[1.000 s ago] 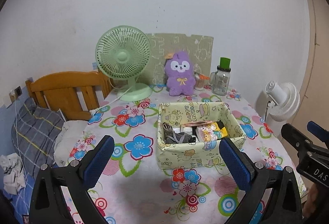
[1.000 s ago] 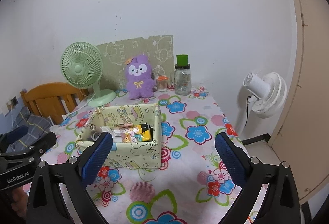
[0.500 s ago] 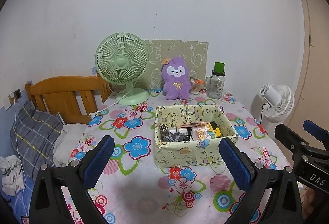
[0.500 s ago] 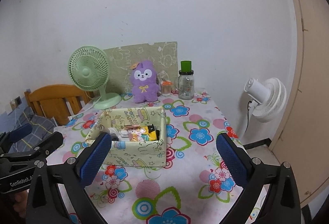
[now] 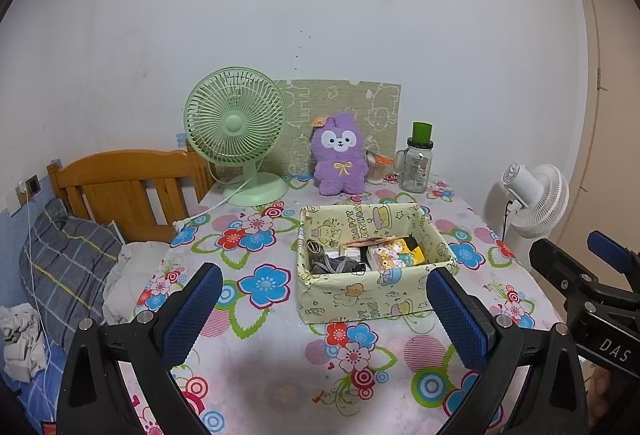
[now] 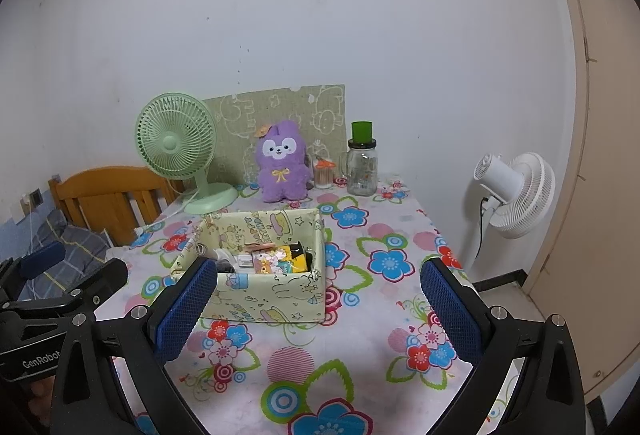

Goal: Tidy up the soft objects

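Note:
A purple plush toy (image 5: 339, 155) (image 6: 283, 162) sits upright at the back of the flowered table, against a green board. In the table's middle stands a pale yellow fabric box (image 5: 372, 293) (image 6: 264, 299) holding small packets and a grey item. My left gripper (image 5: 324, 311) is open above the table's near edge, well short of the box, with nothing between its blue pads. My right gripper (image 6: 318, 309) is also open and empty, held back near the front edge, to the right of the left one.
A green desk fan (image 5: 236, 131) stands back left, its cord trailing across the cloth. A glass jar with a green lid (image 5: 416, 165) and a small cup sit beside the plush. A wooden headboard (image 5: 120, 191) and bedding lie left; a white floor fan (image 6: 516, 195) stands right.
Both grippers have pulled back and upward from the table, so the box and plush look smaller and farther. Both stay open and empty.

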